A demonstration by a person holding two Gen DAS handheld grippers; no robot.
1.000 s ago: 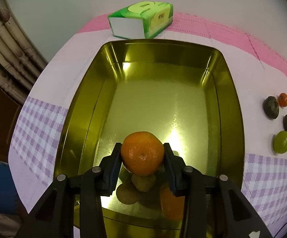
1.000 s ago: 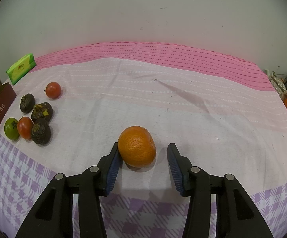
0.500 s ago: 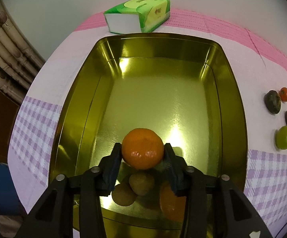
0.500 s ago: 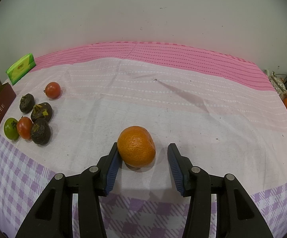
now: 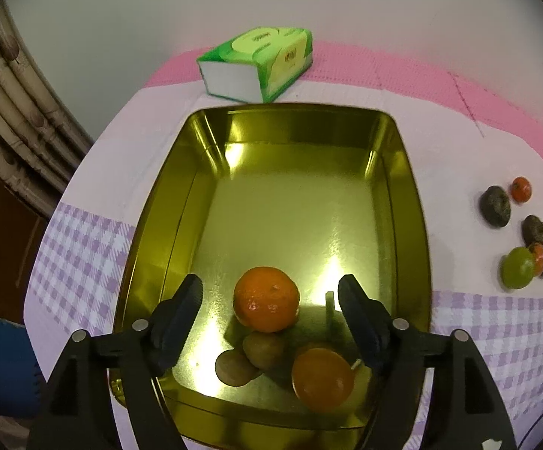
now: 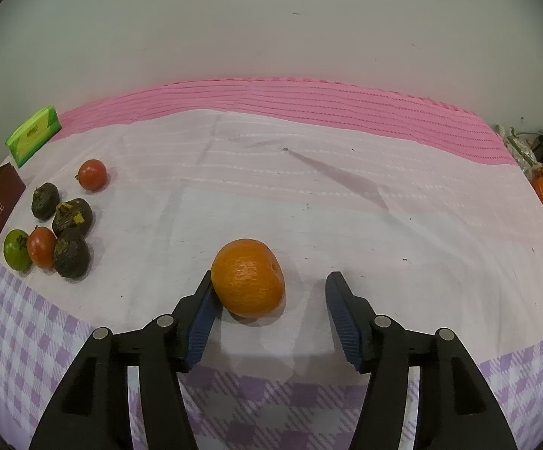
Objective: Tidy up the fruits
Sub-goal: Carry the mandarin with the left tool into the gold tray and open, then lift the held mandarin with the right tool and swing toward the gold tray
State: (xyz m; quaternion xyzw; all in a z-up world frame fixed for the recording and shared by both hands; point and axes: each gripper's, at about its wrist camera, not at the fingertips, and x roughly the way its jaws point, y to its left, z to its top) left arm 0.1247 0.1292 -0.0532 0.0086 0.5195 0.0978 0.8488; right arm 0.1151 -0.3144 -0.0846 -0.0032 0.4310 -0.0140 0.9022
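Left wrist view. The left tongs [image 5: 269, 296] stand wide, their jaws having just been opening, and grip nothing. Between them, clear of both pads, an orange [image 5: 266, 299] lies in the near end of the gold tin [image 5: 408, 195], on top of two small brown fruits [image 5: 249, 356]; a second orange [image 5: 322, 379] lies to the right, nearer the camera. The fruit is round, with no long axis; which way its stem end faces cannot be told. Perched on other fruit, it is likely to roll.

Right wrist view. The right tongs [image 6: 269, 305] are open, their jaws having just been opening; the left pad touches another orange [image 6: 248, 278], the right pad stands well apart, so nothing is held. This orange rests on the cloth-covered surface [image 6: 384, 225], its dimpled end turned to the right. It looks firm, light and pebbly-skinned, so not slippery; a hold across its widest girth seems soundest. Small tomatoes and dark fruits [image 6: 52, 225] lie far left.
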